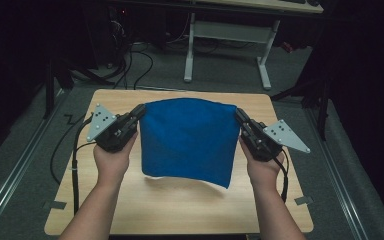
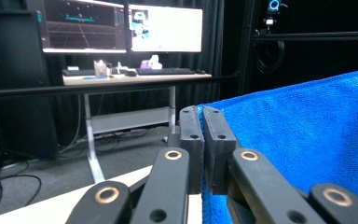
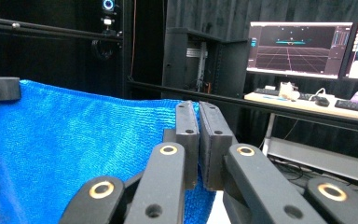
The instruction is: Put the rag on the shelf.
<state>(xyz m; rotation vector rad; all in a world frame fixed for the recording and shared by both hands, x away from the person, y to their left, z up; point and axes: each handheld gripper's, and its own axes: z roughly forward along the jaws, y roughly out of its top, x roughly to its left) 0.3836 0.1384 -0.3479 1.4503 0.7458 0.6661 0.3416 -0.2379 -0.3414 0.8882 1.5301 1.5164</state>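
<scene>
A blue cloth (image 1: 187,140) is held up above the wooden table (image 1: 180,210), stretched between the two grippers and hanging free, with its lower edge lifted off the tabletop. The left gripper (image 1: 139,111) is clamped on the cloth's upper left corner, and the right gripper (image 1: 240,115) is clamped on the upper right corner; in both gripper views the jaws are seen pressed together with the blue fabric pinched between them. The cloth is judged to be light, soft and limp: a slight sag is shown along the top edge and the bottom hem curls. A towelling weave is seen, so slipping is unlikely. The corners are the best places to be gripped.
</scene>
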